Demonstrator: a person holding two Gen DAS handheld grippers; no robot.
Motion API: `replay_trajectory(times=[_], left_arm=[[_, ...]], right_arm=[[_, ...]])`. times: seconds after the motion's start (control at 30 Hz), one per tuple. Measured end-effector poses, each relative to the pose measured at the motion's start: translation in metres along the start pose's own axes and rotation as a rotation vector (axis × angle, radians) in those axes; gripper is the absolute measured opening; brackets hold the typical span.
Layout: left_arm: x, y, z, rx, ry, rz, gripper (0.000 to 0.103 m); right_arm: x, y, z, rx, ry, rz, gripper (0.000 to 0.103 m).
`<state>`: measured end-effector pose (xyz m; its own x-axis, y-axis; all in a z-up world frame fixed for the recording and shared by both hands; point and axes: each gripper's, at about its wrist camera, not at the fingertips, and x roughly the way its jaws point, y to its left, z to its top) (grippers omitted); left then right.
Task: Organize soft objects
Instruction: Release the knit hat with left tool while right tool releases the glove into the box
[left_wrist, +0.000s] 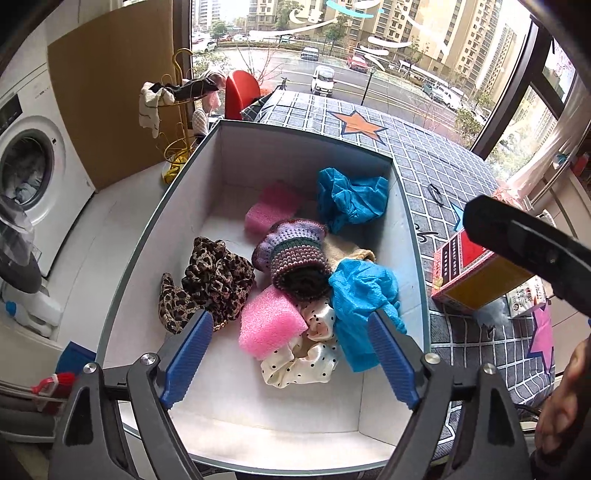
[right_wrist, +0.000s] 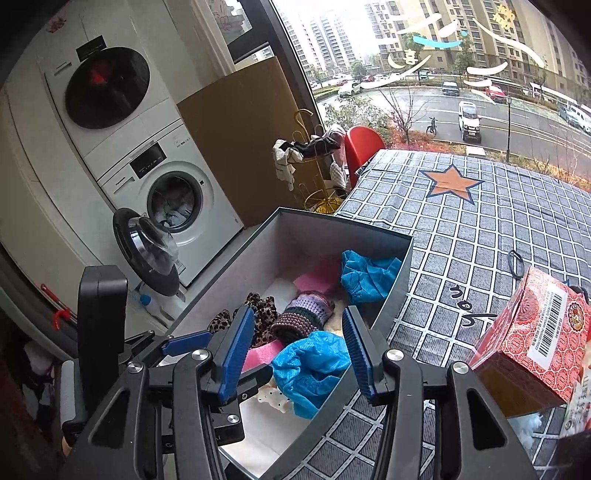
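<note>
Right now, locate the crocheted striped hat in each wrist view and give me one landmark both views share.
Left wrist view: crocheted striped hat at picture centre, inside the box, between the pink foam blocks.
Right wrist view: lower centre, between the blue fingers.
Shared landmark: orange star on the checked cloth.

Soft items in box on table
</note>
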<state>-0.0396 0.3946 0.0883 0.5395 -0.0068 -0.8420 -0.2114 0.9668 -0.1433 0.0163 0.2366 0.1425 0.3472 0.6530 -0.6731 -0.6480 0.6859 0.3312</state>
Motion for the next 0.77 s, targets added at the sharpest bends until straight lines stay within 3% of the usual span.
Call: replay_trajectory(times=[0.1,0.27,0.47,0.57,0.77], left_arm=[[-0.005,-0.001,0.000,0.004,-0.024,0.002,0.103],[-0.008,-0.005,0.000,0.019,-0.034,0.025,0.103],[-0.011,-0.004,-0.003,0.003,-0.031,-0.013,0.103],[-0.016,-0.010,-0.010,0.027,-0.038,0.041,0.103],[-0.015,-0.023,-0.016,0.025,-0.018,0.039,0.103]], right_arm=[[-0.003,0.000,-0.001,0.000,-0.006,-0.007,0.051],[-0.005,-0.004,-0.003,0.010,-0.008,-0.011,0.051],[-0.008,-0.007,-0.007,0.013,-0.007,-0.013,0.051],[-0.012,-0.010,-0.012,0.020,-0.007,-0.016,0.051],[-0.028,-0.021,-0.023,0.038,-0.020,-0.028,0.051]])
